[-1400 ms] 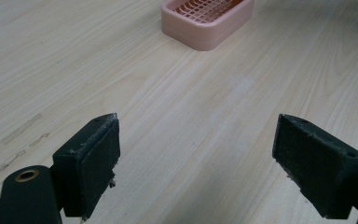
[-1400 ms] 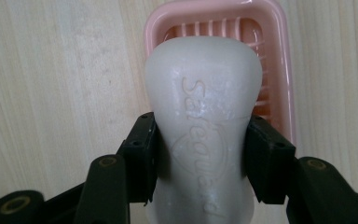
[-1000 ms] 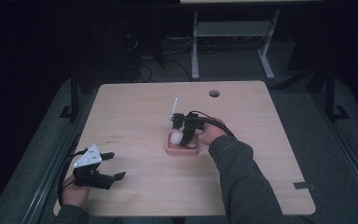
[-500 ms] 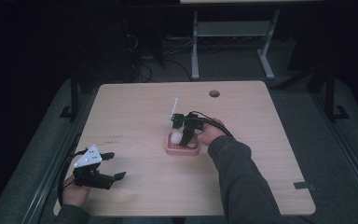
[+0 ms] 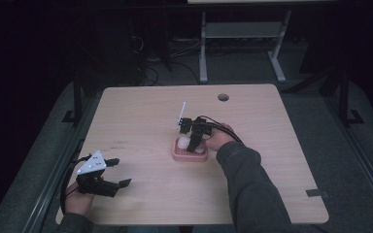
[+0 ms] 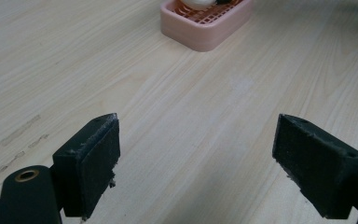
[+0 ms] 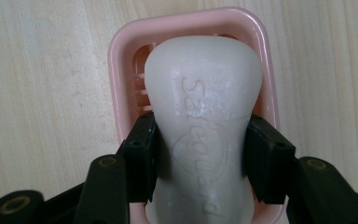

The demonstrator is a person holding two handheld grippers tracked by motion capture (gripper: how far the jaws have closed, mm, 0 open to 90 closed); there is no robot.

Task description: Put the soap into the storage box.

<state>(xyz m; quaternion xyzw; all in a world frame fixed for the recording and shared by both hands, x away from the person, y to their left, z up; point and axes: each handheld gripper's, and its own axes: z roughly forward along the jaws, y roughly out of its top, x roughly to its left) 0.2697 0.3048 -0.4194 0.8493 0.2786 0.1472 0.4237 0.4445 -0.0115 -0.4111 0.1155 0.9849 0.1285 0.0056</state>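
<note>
Right gripper view is showing the right gripper (image 7: 200,149) clenching a white soap bar (image 7: 204,126) at its narrow waist, over the pink soap dish (image 7: 116,84). I cannot tell whether the bar is touching the dish's grid. The dish is sitting near the middle of the desk (image 5: 141,111). The left gripper (image 5: 110,174) is waiting released near the front left corner — well apart. Judging by this, the grasp is done; lifting or releasing is remaining.

Dim high view, table (image 5: 141,111) lit, dark beyond its edges; both gripper views bright, near jaws slightly soft.
</note>
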